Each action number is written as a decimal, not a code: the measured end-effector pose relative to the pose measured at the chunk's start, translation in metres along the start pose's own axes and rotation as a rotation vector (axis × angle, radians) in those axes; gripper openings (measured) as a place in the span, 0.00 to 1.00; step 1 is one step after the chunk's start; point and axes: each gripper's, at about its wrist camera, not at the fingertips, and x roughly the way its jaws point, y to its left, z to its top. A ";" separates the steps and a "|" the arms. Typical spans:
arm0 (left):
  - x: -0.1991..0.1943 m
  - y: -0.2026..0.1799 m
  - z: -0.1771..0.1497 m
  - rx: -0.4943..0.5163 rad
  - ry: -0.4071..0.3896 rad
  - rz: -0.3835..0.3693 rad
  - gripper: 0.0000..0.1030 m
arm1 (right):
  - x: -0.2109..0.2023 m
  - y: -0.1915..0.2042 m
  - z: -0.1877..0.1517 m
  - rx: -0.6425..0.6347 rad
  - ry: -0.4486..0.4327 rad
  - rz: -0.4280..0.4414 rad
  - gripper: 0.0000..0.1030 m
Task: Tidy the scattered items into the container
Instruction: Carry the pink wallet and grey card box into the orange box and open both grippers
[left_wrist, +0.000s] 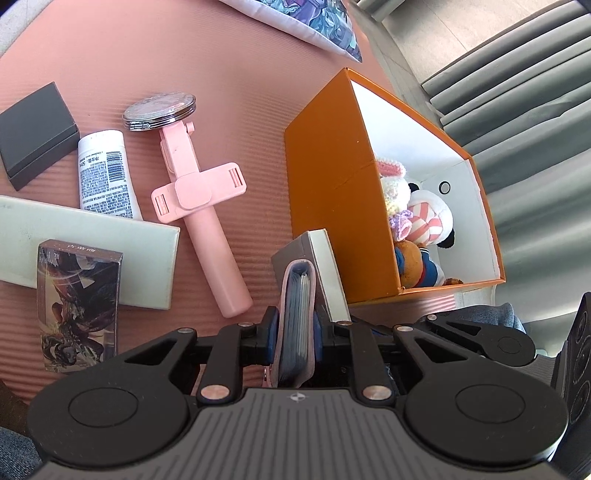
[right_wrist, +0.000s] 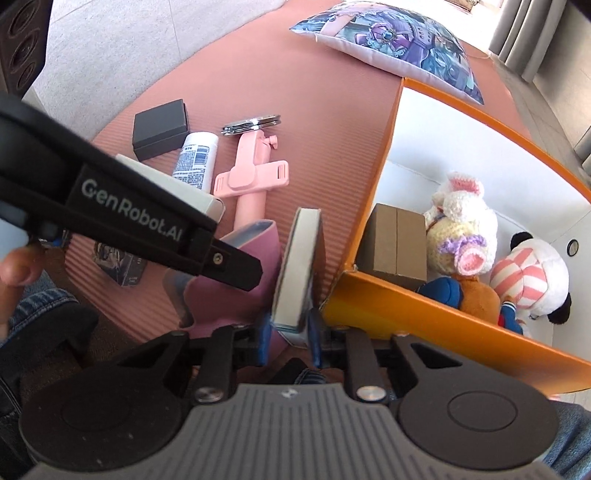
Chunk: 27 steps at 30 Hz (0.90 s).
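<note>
My left gripper is shut on a pink card holder full of cards, held edge-up beside the orange box. My right gripper is shut on a grey-and-white flat box, held upright just left of the orange box's corner. That flat box also shows in the left wrist view, right of the card holder. The orange box holds plush toys and a brown carton. The left gripper's body crosses the right wrist view.
On the pink mat lie a pink selfie stick, a white tube, a round compact mirror, a black box, a long white box and a card pack. A cushion lies at the far edge.
</note>
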 end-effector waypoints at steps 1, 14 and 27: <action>-0.001 0.000 -0.001 0.003 -0.002 0.004 0.20 | -0.001 -0.002 -0.001 0.009 -0.003 0.001 0.19; -0.016 -0.007 -0.012 0.124 -0.072 0.109 0.20 | -0.004 -0.007 -0.006 0.042 0.043 0.057 0.18; -0.003 -0.002 -0.014 0.114 -0.055 0.136 0.21 | 0.016 0.008 0.009 -0.016 0.043 0.011 0.18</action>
